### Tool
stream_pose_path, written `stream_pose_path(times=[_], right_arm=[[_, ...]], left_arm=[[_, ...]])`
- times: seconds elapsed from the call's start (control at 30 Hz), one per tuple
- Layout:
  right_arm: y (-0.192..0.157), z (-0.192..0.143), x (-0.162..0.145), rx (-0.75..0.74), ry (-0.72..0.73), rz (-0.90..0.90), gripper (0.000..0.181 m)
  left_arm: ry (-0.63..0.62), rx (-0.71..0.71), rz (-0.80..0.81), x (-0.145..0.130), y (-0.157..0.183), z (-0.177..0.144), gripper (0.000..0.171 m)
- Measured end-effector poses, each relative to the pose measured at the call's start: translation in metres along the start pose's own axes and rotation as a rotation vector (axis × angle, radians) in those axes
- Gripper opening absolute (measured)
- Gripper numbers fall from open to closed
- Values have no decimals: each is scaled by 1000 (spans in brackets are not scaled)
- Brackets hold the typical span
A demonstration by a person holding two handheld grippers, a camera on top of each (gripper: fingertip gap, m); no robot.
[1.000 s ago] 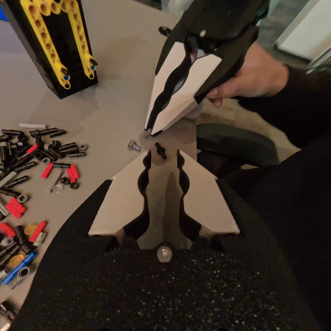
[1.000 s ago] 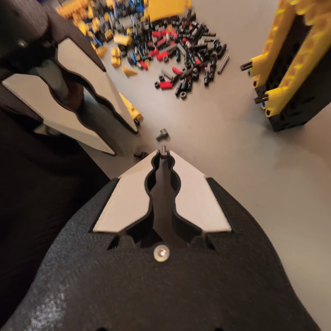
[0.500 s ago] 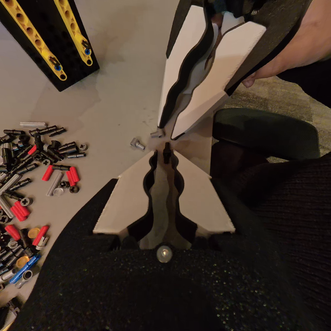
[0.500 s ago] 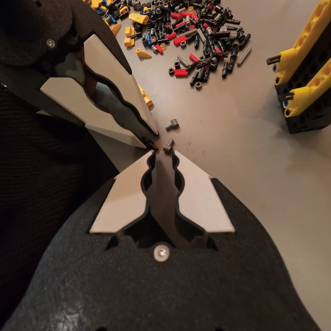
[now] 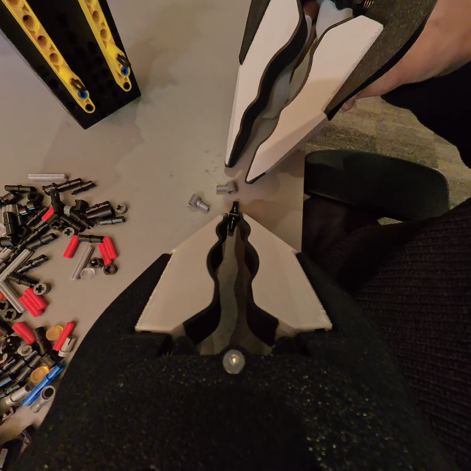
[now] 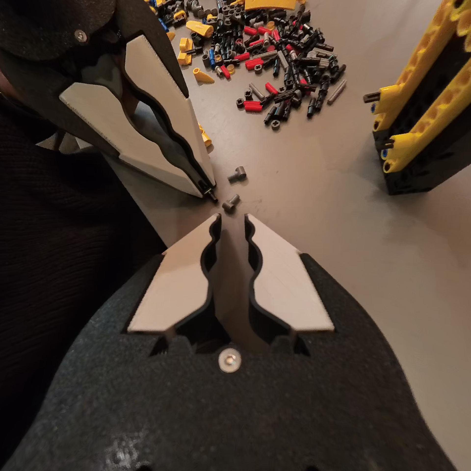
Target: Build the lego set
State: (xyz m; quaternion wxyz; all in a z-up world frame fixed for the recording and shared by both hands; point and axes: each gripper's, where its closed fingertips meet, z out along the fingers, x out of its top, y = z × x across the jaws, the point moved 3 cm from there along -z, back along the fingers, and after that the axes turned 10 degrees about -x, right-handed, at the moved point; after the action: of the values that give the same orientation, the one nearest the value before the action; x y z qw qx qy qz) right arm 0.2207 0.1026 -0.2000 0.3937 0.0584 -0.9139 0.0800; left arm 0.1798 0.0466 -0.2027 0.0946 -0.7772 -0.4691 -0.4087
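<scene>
Black connector pin sits clamped in left claw, tip out at 12 o'clock. Right claw, fingers apart, hovers just short of grey peg on counter; second peg beyond. Best approach: straddle peg squarely w/ fingers.

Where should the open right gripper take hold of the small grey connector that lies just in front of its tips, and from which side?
Probably across the thinner stem of the grey connector, coming down from above with one fingertip on each side. It lies flat on the table, free of the second grey piece, and the stem fits between the tips of the right gripper.
</scene>
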Motion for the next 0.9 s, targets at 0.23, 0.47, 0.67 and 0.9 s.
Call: stream_pose_path(times=[0.23,0.47,0.67,0.9], right_arm=[[5,3,0,4,19,10,18],[7,4,1,-12,41,-19,16],[7,5,1,-20,32,-14,15],[6,5,2,-34,32,-26,15]], left_arm=[[3,-29,-24,0,-1,0,8],[5,-43,-30,0,-1,0,8],[-3,-51,-26,0,-1,-1,8],[-5,-59,-24,0,-2,0,7]])
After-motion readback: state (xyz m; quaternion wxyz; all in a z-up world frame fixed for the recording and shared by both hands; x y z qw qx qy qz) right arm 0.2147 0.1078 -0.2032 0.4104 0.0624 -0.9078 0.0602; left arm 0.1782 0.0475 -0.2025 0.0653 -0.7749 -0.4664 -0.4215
